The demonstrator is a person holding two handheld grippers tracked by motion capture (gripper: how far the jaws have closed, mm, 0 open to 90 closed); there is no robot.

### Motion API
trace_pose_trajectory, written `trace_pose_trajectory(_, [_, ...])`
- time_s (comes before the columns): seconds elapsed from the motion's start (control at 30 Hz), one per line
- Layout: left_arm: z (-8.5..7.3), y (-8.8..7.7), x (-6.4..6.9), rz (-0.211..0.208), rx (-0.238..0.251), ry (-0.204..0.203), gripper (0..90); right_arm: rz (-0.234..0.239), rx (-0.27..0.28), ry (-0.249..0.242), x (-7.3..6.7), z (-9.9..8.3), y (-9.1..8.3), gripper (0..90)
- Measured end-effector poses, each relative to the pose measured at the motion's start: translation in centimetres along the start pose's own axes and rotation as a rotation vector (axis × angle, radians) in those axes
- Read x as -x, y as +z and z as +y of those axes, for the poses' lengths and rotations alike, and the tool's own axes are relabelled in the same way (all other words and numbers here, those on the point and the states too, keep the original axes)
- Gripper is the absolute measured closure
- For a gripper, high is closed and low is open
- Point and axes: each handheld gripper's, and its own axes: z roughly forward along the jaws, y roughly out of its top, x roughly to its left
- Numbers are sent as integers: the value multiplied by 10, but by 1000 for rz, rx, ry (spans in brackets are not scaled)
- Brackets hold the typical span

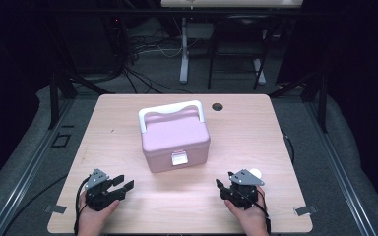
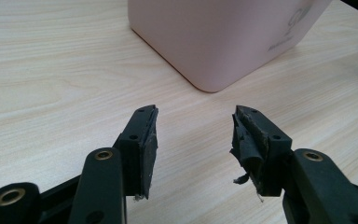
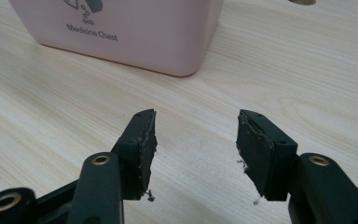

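Frayed black fingers (image 2: pixel 244 137), smooth pink chest (image 2: pixel 219 37)

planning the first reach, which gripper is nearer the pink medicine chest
Left, narrowly. The left gripper sits just off the near left corner of the pink medicine chest; the right gripper is off its near right corner, slightly farther. Both are open, touching nothing.

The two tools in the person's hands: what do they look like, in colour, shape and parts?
Both are black two-jaw devices. The left tool and the right tool each carry a grey three-cornered plate on top and trail a black cable. Brass-coloured rivets sit at the jaw joints. The dark pads look worn, with frayed, peeling edges.
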Motion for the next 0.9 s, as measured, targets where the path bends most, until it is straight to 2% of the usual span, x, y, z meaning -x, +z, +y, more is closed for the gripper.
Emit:
trace_pose_trajectory(0.4, [0,-2,0,-6,5,-4,482,-7,5,34,3,2,1,480])
trace_pose_trajectory(0.7, [0,-6,3,-3,-2,14,550,7,28,30,1,4,0,531])
trace_pose_trajectory(0.9, [5,-5,4,-10,16,-5,579,17,22,39,1,8,0,573])
